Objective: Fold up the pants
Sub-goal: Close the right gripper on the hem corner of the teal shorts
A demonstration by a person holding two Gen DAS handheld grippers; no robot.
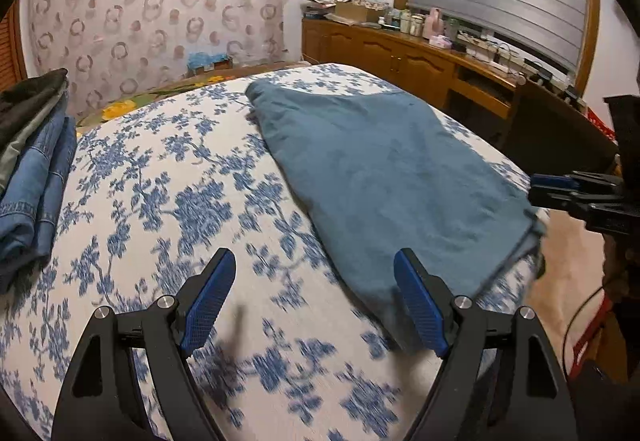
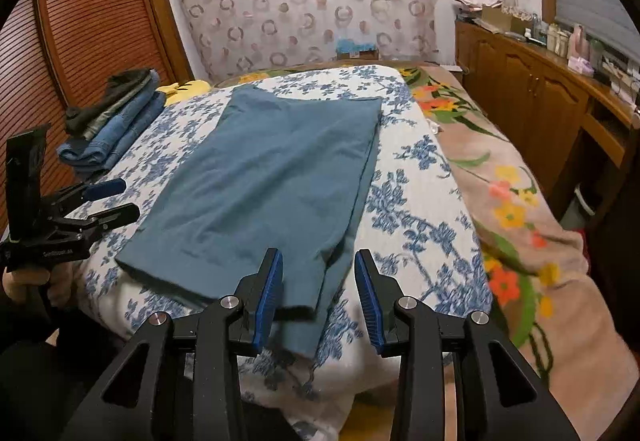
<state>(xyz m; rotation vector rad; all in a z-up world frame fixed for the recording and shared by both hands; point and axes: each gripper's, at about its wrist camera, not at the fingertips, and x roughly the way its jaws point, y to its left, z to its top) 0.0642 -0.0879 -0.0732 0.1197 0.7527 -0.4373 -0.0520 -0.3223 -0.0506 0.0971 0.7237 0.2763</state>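
The pants (image 2: 264,177) lie lengthwise away from both grippers; their near hem sits just beyond the right gripper (image 2: 318,293), half-open and empty. The left gripper (image 1: 314,301), wide and empty, is beside them.

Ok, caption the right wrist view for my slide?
Open right tongs hover at the near hem of teal pants spread on the floral bed.

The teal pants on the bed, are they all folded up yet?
Partly. The teal pants lie flat on the flowered bedspread, apparently folded leg over leg, still long. Both the left gripper and right gripper are open and empty, right one by the near hem. Left: folding them shorter, then perhaps joining the folded jeans pile.
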